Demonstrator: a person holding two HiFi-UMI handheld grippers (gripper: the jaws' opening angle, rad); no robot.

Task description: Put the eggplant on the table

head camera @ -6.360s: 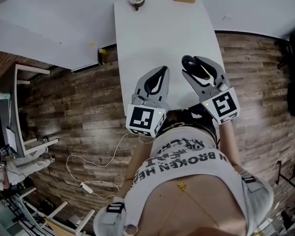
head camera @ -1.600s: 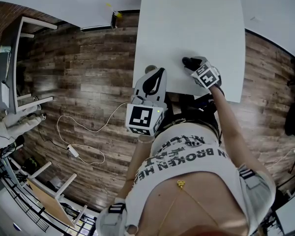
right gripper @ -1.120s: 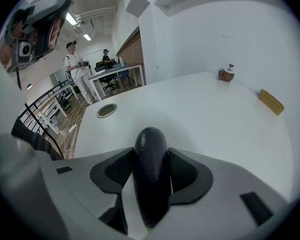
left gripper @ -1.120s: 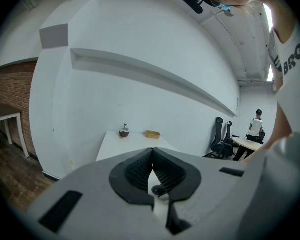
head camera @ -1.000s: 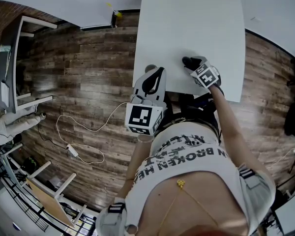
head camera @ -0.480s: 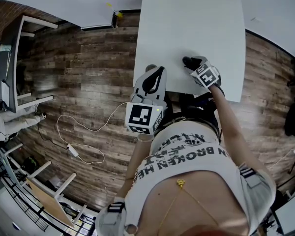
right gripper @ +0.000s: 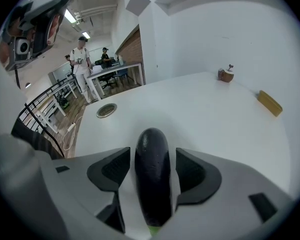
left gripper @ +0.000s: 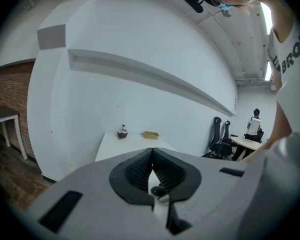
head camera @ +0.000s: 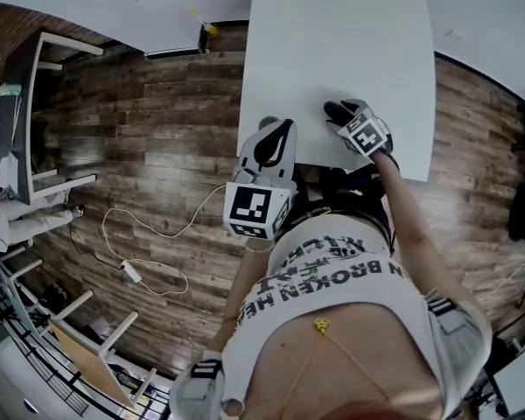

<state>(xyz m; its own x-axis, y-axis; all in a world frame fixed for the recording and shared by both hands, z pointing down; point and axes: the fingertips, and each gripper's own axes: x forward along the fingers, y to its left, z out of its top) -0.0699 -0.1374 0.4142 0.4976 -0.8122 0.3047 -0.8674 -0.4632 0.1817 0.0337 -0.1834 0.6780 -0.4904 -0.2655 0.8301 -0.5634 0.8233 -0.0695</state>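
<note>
The dark purple eggplant (right gripper: pixel 152 174) lies on the white table (right gripper: pixel 200 109), near its front edge in the head view (head camera: pixel 333 109). My right gripper (right gripper: pixel 152 152) points steeply down over it, one jaw on each side. Its jaws have just been opening, and thin gaps show between the pads and the eggplant, so it is open. In the head view this gripper (head camera: pixel 340 113) sits low on the table. My left gripper (head camera: pixel 285 130) hovers at the table's front edge, apart from the eggplant. Its tips (left gripper: pixel 152 150) meet with nothing between them.
A yellow block (right gripper: pixel 269 103) and a small brown round object (right gripper: pixel 225 75) sit at the table's far end. A round cable port (right gripper: pixel 106 110) is set into the table at the left. A white cable (head camera: pixel 149 252) lies on the wooden floor. People stand at desks far off.
Since the oldest frame, the right gripper has come down to the table with the eggplant. Over the last second both hands kept still and the eggplant stayed put.
</note>
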